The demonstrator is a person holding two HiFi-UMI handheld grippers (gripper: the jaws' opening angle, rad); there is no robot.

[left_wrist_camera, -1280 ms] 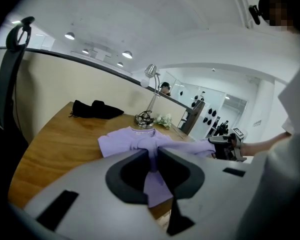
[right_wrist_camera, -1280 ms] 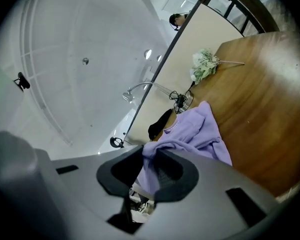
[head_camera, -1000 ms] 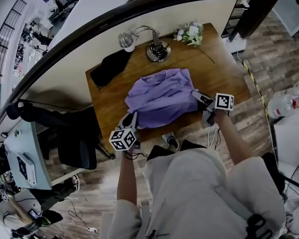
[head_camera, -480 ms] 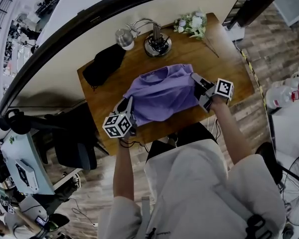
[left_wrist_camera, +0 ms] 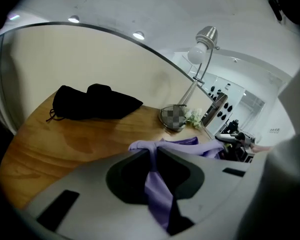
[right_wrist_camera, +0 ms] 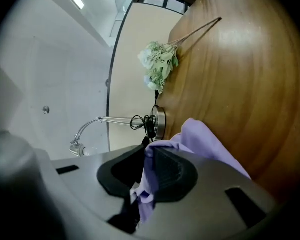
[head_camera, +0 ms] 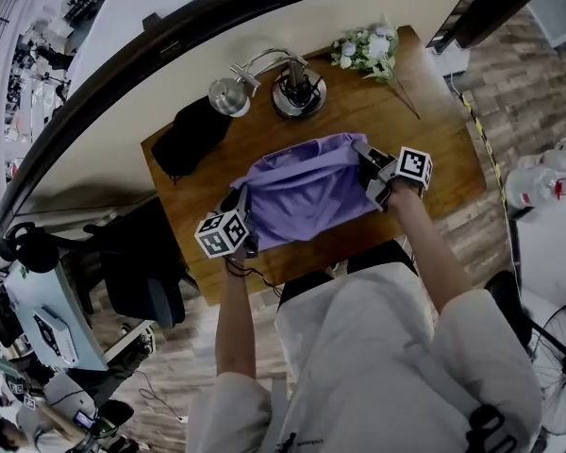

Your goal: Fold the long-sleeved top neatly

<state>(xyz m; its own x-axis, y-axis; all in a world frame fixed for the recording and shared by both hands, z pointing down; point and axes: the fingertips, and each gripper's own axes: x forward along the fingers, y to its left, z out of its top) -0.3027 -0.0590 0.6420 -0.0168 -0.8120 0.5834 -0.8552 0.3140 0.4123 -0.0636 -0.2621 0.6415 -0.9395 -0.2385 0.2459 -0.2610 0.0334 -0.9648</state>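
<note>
Lilac long-sleeved fabric top point(head_camera: 302, 192): mid brown wooden table point(head_camera: 443, 149), near hem now lifted off the front edge, carried toward collar. Left gripper point(head_camera: 242, 206) clamped on left corner; right gripper point(head_camera: 370, 166) just closing tighter on right corner. Half-fold likely under way.

A wooden table point(head_camera: 443, 125) fills the middle of the head view, with a silver desk lamp point(head_camera: 299, 95) and white flowers point(head_camera: 368, 50) at its far edge and a black cloth point(head_camera: 191, 138) at its upper left. Plank floor point(head_camera: 524, 78) shows at right, and a dark office chair point(head_camera: 143, 267) at lower left.
</note>
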